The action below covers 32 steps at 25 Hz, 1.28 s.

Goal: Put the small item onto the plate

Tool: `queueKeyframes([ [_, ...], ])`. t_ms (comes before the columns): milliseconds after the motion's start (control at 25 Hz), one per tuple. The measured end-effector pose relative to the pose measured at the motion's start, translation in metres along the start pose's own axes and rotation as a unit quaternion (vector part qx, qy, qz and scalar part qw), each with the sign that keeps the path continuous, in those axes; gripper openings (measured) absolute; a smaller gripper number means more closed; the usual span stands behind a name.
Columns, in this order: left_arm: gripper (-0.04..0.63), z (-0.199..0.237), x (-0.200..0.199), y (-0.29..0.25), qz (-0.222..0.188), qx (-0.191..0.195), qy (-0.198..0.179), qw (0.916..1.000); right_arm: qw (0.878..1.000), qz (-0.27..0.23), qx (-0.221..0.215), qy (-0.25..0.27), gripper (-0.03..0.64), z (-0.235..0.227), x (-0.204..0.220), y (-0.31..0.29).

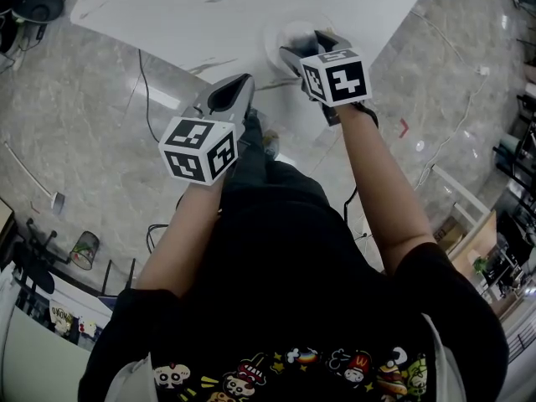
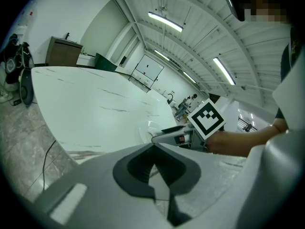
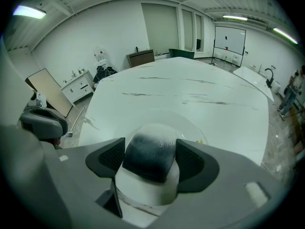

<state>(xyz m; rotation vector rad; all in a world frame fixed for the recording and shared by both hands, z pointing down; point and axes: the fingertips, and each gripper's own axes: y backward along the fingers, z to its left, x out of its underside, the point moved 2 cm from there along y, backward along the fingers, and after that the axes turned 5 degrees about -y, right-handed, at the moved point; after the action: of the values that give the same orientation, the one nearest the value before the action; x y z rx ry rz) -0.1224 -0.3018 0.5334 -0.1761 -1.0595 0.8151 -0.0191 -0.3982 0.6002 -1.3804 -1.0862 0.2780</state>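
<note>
White marble surface point(image 1: 234, 7) fills the top of the head view, person standing at its near corner. Plate point(image 3: 190, 125) sits close to that corner, so it's an easy reach from where they stand. Right gripper point(image 1: 308, 48) is out over the plate; its fingers point(image 3: 110, 157) are part-closed, pads pressed on both flanks of the small item point(image 3: 147, 149), a rounded piece, dark on top and white below. Item is in the grip directly above the plate, not released. Can't tell whether its base touches the plate, the underside is hidden by the gripper body. Side grip leaves the bottom free, which reads as deliberate for setting it down flat. Left gripper point(image 2: 152, 171) hangs back off the surface edge over the floor point(image 1: 84, 141), pointed toward the plate, fingers point(image 2: 133, 168) fully together with nothing between them; looks parked to stay out of the way, one gripper is enough here. My read: placement is nearly done, what's left is lower if needed, open, back off without nudging the item; it's rounded, so it may roll or tip if released high
</note>
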Motion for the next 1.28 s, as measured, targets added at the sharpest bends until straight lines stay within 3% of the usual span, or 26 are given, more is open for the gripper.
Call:
queueKeyframes([
  [560,0.002,0.008,-0.031,0.007,-0.007,-0.005,-0.024,0.9997,0.999,-0.025,-0.011,-0.043,0.355,0.01,-0.012,0.028],
  [800,0.002,-0.002,-0.058,-0.001,-0.001,0.015,-0.065,0.9978,0.997,-0.066,-0.014,-0.046,0.314,0.021,-0.022,0.079],
  [1280,0.002,-0.052,-0.096,0.0,-0.011,0.035,-0.145,0.9887,0.98,-0.182,0.034,-0.068,0.298,0.01,-0.015,0.222],
])
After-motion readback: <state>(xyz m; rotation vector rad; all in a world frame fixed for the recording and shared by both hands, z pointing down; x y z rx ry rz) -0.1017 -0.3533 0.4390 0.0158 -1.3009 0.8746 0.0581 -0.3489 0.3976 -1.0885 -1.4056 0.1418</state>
